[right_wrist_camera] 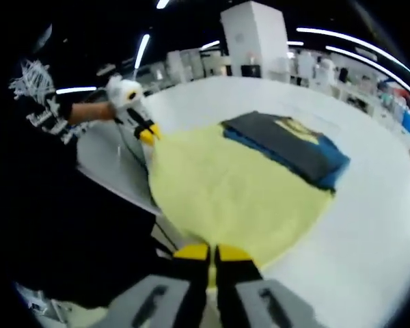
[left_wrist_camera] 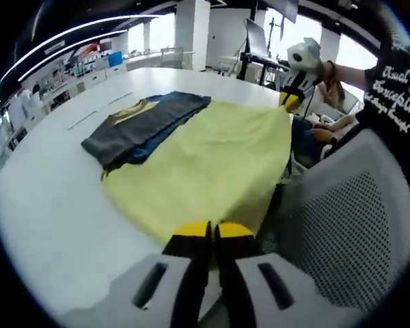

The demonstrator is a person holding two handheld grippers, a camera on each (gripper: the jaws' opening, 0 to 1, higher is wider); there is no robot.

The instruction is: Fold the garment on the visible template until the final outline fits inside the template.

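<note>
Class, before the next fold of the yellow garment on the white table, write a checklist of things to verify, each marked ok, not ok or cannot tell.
1. Left gripper shut on yellow garment edge: ok.
2. Right gripper shut on its edge: ok.
3. Garment in sight in both views: ok.
4. Folded dark clothes lie on the garment's far edge: not ok.
5. Template outline showing on white table: cannot tell.

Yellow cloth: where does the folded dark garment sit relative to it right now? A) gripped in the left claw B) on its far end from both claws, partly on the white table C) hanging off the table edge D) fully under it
B: the folded dark garment lies at the far end of the yellow cloth, overlapping onto the white table, while the left claw and right claw pinch the cloth's near edge.
</note>
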